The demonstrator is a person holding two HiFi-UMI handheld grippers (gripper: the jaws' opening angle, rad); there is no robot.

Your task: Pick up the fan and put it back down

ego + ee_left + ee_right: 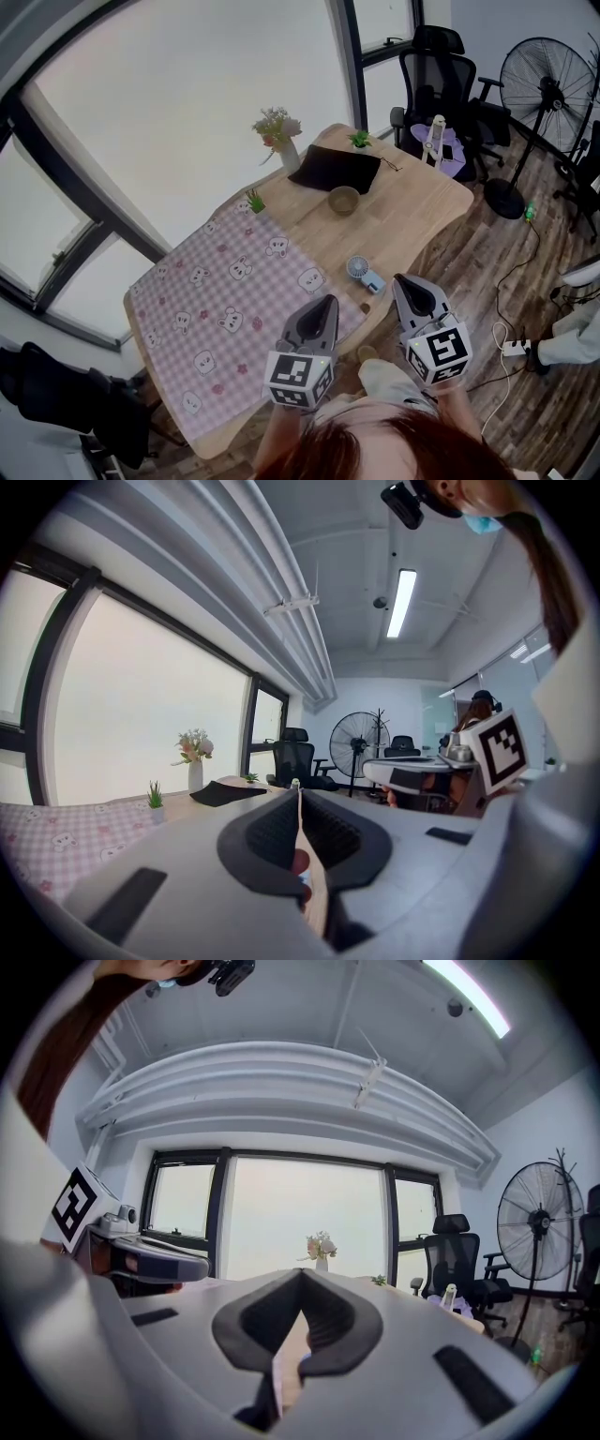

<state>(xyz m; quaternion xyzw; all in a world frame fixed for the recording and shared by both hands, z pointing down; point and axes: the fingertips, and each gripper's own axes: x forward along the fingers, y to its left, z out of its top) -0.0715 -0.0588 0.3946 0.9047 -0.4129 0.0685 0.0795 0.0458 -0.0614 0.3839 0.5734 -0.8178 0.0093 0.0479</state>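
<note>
A small light-blue fan (362,271) rests on the bare wood of the table (422,202), just past the edge of the pink checked cloth (230,309). Both grippers hover at the near side of the table, short of the fan, and neither touches it. My left gripper (328,301) is over the cloth's corner, to the left of the fan, with its jaws together and nothing in them. My right gripper (400,279) sits just right of the fan, also shut and empty. In each gripper view, left gripper (298,794) and right gripper (301,1274), the dark pads meet at the tip.
Farther back on the table are a bowl (343,200), a black mat (335,169), a vase of flowers (281,141) and two small potted plants (360,140). An office chair (441,70) and a tall floor fan (548,84) stand beyond. Cables and a power strip (516,349) lie on the floor.
</note>
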